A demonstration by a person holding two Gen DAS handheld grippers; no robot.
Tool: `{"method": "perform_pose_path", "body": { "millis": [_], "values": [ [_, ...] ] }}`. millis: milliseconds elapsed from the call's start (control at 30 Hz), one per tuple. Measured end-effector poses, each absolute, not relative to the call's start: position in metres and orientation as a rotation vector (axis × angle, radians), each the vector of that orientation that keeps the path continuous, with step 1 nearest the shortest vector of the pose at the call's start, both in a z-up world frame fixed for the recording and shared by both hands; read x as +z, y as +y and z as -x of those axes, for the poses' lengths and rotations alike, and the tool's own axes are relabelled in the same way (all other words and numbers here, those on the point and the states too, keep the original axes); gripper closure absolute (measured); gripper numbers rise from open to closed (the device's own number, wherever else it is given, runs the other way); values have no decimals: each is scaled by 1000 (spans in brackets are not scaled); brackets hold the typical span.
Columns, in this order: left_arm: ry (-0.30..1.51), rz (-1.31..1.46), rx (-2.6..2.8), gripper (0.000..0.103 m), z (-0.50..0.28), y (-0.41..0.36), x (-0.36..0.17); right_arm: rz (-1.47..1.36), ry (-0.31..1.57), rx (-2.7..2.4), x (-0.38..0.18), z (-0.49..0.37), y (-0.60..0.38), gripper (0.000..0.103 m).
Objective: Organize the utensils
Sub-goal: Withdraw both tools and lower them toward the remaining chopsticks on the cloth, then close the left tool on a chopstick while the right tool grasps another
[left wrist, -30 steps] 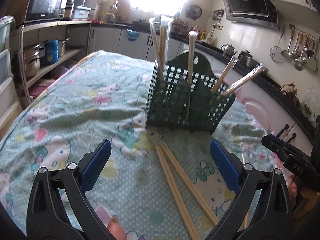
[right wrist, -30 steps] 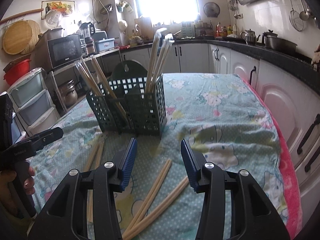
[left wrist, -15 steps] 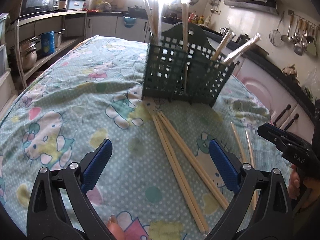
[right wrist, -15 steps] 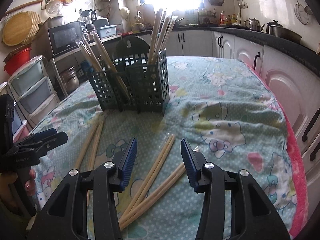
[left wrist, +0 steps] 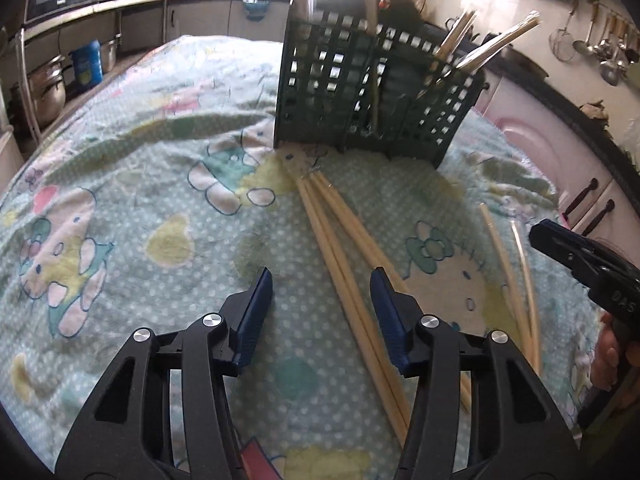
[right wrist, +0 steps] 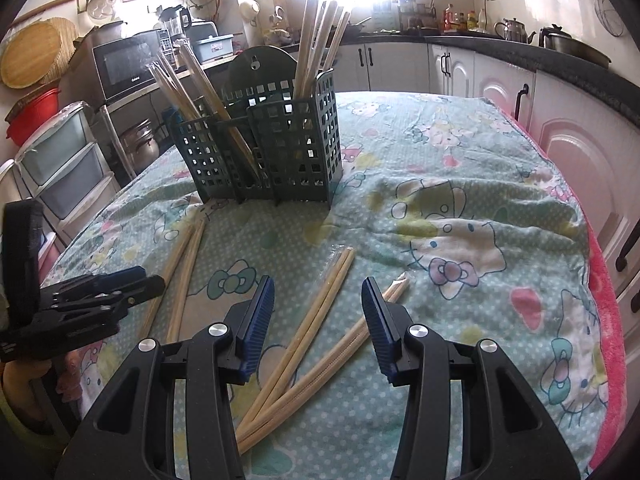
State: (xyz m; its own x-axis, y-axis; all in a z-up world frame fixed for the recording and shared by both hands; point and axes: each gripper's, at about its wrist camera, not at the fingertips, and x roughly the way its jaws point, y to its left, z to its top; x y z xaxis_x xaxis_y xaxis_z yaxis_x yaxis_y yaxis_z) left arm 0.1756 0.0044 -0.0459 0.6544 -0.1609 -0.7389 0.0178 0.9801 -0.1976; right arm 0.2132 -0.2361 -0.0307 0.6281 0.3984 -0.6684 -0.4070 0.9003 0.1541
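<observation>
Left wrist view: my left gripper (left wrist: 321, 289) hangs with its jaws wide apart over a bundle of chopsticks (left wrist: 344, 248) lying on the tablecloth (left wrist: 120, 168), holding nothing; the green utensil basket (left wrist: 372, 92) stands beyond; my right gripper (right wrist: 318, 298), likewise gaping and empty, hovers above a second bundle (right wrist: 316, 320).

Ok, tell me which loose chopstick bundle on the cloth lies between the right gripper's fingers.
The plastic-wrapped pale wooden pair lying between the right gripper fingers; the other bundles lie off to either side.
</observation>
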Motion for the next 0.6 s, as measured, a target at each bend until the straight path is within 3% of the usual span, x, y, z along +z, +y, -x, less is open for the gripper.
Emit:
{"method": "perform_pose_path", "body": {
  "millis": [267, 600],
  "values": [
    [905, 163, -88, 64, -203, 5, -45, 24, 844, 476, -40, -236, -228, 59],
    [943, 181, -73, 78, -238, 14, -43, 66, 924, 465, -48, -266, -214, 59]
  ]
}}
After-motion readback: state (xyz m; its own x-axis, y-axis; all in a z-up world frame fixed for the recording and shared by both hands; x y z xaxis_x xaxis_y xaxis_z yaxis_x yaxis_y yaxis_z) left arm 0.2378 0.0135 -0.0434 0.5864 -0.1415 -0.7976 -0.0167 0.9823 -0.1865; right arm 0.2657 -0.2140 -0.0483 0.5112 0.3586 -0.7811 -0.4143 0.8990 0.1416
